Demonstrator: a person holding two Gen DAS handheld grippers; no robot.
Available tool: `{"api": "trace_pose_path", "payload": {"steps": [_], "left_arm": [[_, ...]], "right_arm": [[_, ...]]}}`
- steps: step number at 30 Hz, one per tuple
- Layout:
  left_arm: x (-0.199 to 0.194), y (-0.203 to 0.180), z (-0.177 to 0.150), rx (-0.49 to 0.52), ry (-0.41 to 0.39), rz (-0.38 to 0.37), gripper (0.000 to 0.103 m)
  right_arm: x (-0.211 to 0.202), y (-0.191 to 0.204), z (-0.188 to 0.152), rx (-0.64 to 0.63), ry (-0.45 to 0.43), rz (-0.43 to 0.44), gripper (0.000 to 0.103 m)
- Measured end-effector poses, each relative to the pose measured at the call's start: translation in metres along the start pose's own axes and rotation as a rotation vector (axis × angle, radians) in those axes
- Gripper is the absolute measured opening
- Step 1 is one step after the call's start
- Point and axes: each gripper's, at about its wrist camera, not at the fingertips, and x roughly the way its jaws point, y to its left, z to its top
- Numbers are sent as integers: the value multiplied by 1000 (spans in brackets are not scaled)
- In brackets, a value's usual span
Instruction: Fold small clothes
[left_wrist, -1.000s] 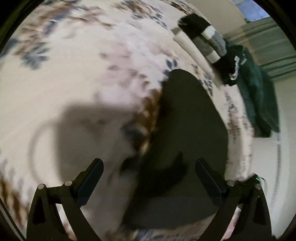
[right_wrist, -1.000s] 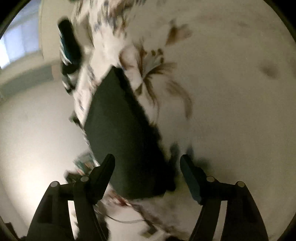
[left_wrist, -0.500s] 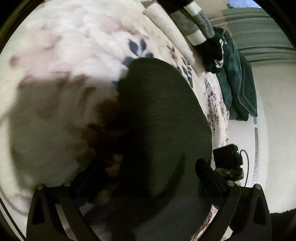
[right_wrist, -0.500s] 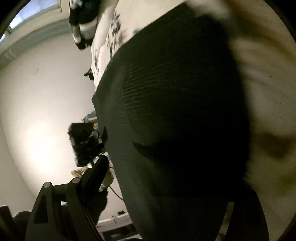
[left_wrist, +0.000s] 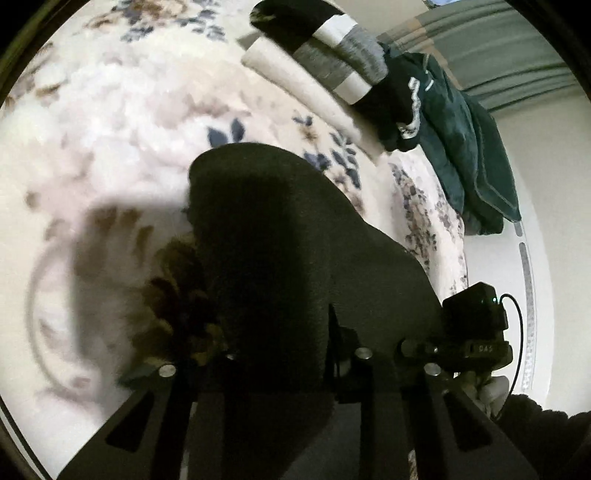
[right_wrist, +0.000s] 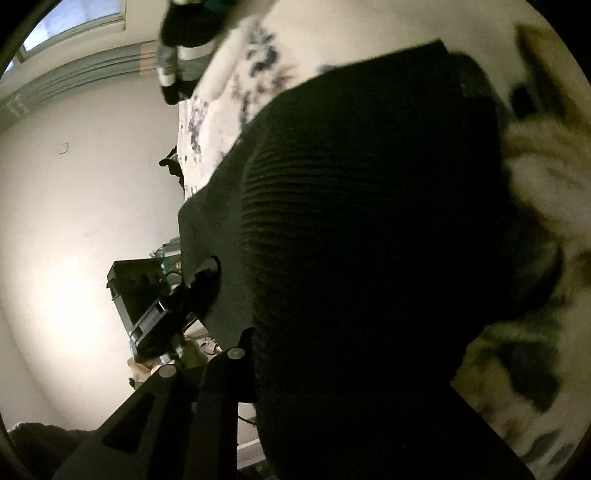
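Note:
A dark ribbed knit garment (left_wrist: 280, 240) lies on a floral bedspread (left_wrist: 110, 110), its near edge lifted. My left gripper (left_wrist: 295, 350) is at that edge. Its jaws are closing, and the cloth is pinched between them and drapes over the fingers. In the right wrist view the same garment (right_wrist: 369, 184) fills most of the frame. My right gripper (right_wrist: 295, 369) is closing on it too, with cloth between the jaws. The cloth hides its right finger. The two grippers hold the same edge close together.
Folded clothes are stacked at the far side of the bed: a black, grey and white striped piece (left_wrist: 332, 48), a cream piece (left_wrist: 295, 85) and a dark green one (left_wrist: 472, 147). The bed edge and a pale wall (right_wrist: 74, 221) lie beside the grippers.
Both grippers moved in over the dark garment's near edge. Their jaws went from wide apart to nearly together on the cloth, and the edge has come up off the bedspread.

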Motion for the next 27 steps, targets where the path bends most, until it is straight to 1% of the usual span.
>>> {"api": "trace_pose_path", "payload": {"steps": [2,3,4,5,6,9,10,11,12,13,14,15,17,21,24,27], "left_arm": [[-9,-4,8,4,1,-7,20],[-16,-7,13,13,0,-13,20],[-24,-10,20,22,-2,-21,20],[-29,-13,27,36,0,-25,20],[-34,-17,38,49,0,-30,20],[-49,-32,78,81,0,-51,20],[-55,-41,100,101,-1,-62,20],[-57,-46,112,118,-3,-68,20],[-61,-55,130,142,-6,-70,20],[-64,-65,154,170,-9,-78,20],[-65,-71,168,185,-12,-80,20],[-66,-81,192,207,-15,-83,20],[-63,-90,226,219,-17,-90,20],[-42,-108,305,249,-28,-81,20],[-19,-111,348,266,-26,-58,20],[16,-106,387,279,-1,-15,21]], "right_arm": [[-3,15,-5,-5,-16,-1,20],[-11,18,-5,-2,-32,-6,20],[-21,16,-5,2,-44,-6,20],[-25,27,-6,4,-65,-6,20],[-29,30,-6,7,-81,-8,20],[-43,61,0,18,-153,11,20],[-48,73,4,19,-179,18,20],[-52,83,8,20,-203,18,20],[-58,95,15,23,-232,23,20],[-64,106,22,21,-255,27,20],[-70,118,31,16,-278,28,20],[-77,130,43,9,-299,29,20],[-90,151,70,0,-336,26,20],[-107,179,140,-6,-381,7,20],[-109,186,195,10,-391,-4,20],[-109,178,241,42,-384,-29,20]]}}
